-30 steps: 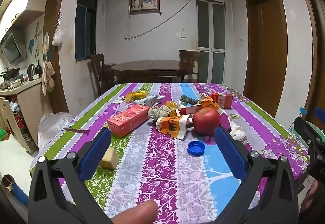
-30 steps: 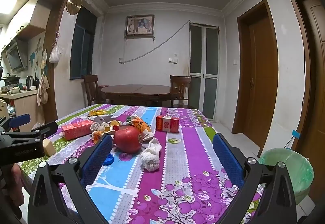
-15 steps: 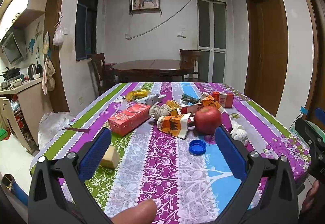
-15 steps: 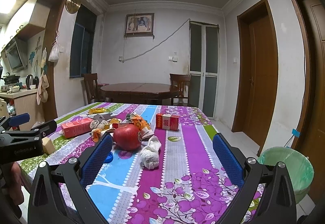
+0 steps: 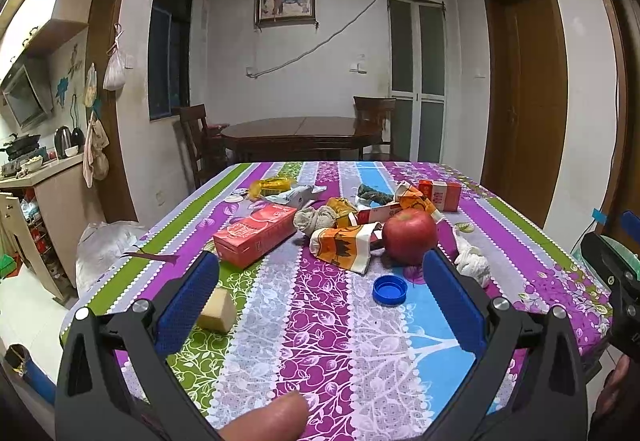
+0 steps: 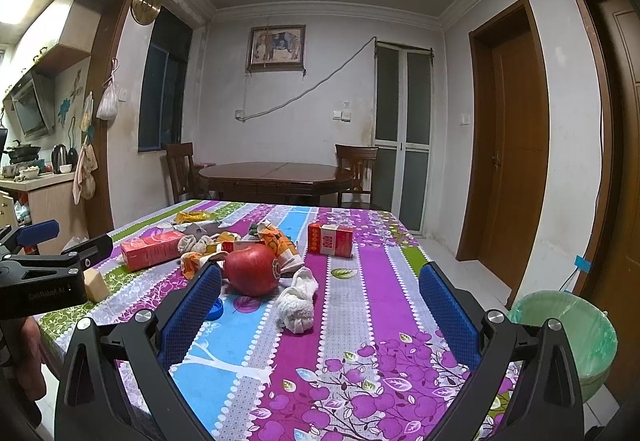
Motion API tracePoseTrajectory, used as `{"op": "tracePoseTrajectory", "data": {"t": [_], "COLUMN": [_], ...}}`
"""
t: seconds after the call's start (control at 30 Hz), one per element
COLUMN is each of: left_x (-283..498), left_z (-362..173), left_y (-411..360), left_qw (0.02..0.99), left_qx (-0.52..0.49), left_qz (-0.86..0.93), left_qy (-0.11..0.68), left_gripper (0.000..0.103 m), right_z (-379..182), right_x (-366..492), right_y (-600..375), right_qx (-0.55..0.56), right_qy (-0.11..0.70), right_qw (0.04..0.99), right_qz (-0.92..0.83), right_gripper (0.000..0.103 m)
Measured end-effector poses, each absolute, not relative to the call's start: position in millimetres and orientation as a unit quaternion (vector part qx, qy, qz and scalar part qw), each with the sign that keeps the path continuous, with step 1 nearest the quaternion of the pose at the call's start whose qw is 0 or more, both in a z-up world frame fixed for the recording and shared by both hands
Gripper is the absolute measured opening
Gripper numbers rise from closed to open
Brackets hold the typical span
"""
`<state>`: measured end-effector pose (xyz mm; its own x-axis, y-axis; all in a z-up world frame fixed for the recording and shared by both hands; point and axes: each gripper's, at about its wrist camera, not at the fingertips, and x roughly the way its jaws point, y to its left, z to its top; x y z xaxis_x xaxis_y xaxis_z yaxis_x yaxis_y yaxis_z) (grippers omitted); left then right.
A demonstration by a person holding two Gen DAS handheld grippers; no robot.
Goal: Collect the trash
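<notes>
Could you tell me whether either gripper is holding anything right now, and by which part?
Nothing is held: the left gripper and right gripper are both open and empty.

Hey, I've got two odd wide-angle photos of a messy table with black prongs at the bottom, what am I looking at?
There is no robot here. A person holds a hand-held gripper in each hand, and each carries a wide-angle camera looking out along its blue-padded jaws. One photo is from the left gripper, the other from the right gripper; each also glimpses the other at its edge. Both stand open and hold nothing. On the table lie an apple, a blue cap, a red carton, a smaller red box, an orange wrapper, a white wad and a tan block. A green-lined bin stands on the floor to the right.
</notes>
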<state>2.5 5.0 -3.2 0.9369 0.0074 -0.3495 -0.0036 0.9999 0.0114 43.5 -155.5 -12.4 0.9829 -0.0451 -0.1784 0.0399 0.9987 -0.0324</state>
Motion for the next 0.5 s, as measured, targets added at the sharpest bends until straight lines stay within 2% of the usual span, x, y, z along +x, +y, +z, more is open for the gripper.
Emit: {"op": "tracePoseTrajectory", "data": {"t": [0.5], "left_x": [3.7], "left_z": [-2.6], "left_y": [7.1], "left_qw": [0.984], "left_qx": [0.007], "left_qz": [0.002], "left_qy": [0.178], "left_gripper": [0.098], "right_z": [-12.3], "right_x": [45.1], "right_y": [-155.2], "right_qx": [-0.016], "right_qy": [0.091], "right_qw": [0.996], "right_qz": [-0.020], "right_gripper": [0.099]}}
